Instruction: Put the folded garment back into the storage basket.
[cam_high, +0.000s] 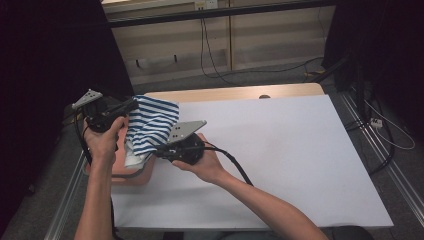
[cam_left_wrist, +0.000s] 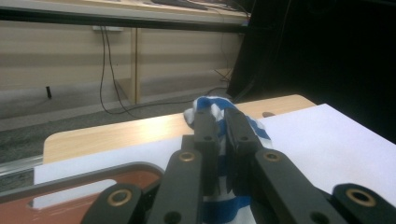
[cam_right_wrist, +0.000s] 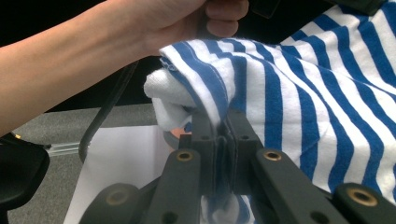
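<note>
Both grippers pinched the striped towel (cam_high: 151, 124), held aloft over the pink tray (cam_high: 131, 176) at the tabletop's (cam_high: 280, 150) left edge; the left gripper (cam_left_wrist: 220, 122) gripped a thin fold. The right gripper (cam_right_wrist: 219, 126) held a bunched edge; in my judgement uneven pulling could have slipped it free, dropping the cloth off the edge.

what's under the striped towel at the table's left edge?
Under the striped towel, held up by the left gripper and right gripper, sits a reddish-brown tray. White cloth bunches under the towel's lower part; whatever else the tray holds is covered.

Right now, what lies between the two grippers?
The striped cloth spans between the left gripper and the right gripper, each shut on it, in the high view.
</note>
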